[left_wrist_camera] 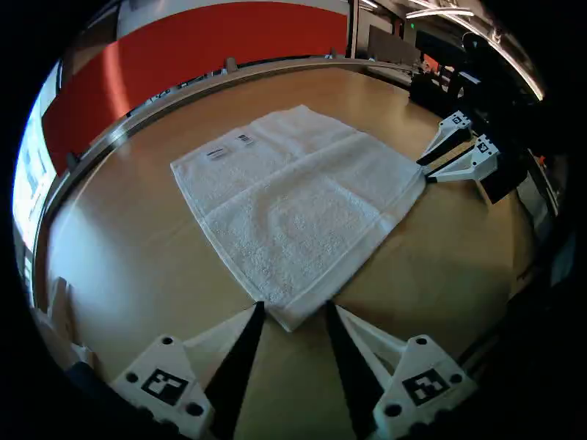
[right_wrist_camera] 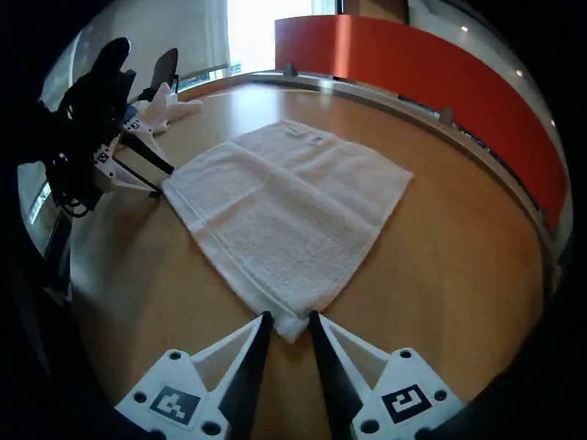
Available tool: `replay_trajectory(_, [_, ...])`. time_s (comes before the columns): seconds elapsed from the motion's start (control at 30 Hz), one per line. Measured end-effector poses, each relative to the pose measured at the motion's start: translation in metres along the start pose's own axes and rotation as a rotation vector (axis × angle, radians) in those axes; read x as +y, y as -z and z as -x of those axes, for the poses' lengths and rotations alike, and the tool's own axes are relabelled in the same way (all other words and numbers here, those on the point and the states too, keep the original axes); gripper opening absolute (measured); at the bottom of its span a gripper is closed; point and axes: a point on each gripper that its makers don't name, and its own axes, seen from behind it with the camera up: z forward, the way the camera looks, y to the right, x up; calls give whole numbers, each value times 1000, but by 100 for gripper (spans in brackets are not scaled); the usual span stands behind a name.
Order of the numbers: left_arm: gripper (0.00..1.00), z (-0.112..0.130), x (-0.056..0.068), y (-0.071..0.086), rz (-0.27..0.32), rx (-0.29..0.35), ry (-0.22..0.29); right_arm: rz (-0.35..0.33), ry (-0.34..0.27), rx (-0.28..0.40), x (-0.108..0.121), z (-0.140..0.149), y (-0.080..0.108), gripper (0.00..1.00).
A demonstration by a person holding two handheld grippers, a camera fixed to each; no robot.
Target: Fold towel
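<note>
I hold my left gripper [left_wrist_camera: 293, 304] low over the wooden table [left_wrist_camera: 147, 242], pointing forward and almost level with the top. Its two fingers are apart, and the near corner of the white towel [left_wrist_camera: 293, 191] lies between the tips, on the table. I see a gap between each finger and the cloth.

The towel lies spread flat in the middle of the table, with one corner toward each of my tools. Two small labels [left_wrist_camera: 229, 149] sit near its far edge.

My right gripper [right_wrist_camera: 290, 315] is also low and level, at the neighbouring corner of the towel. Its fingers stand closer together, one on each side of the corner, and seem to touch the cloth. I cannot tell if they really press on it.

In the right gripper view, the left gripper reaches in from the left side, and something dark is behind it; I cannot tell hand from handle.
</note>
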Motion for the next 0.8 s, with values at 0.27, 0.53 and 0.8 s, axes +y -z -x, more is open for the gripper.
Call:
replay_trajectory(0.27, [17,-2,-7,-2,-25,-8,30,-28,-2,-5,-9,-3,1,18])
replay_trajectory(0.53, [13,-6,-2,7,-16,-7,50,-22,-7,23,-10,-18,9,16])
replay_trajectory(0.8, [13,-23,1,27,-4,28,111,-7,-30,66,-6,-38,25,16])
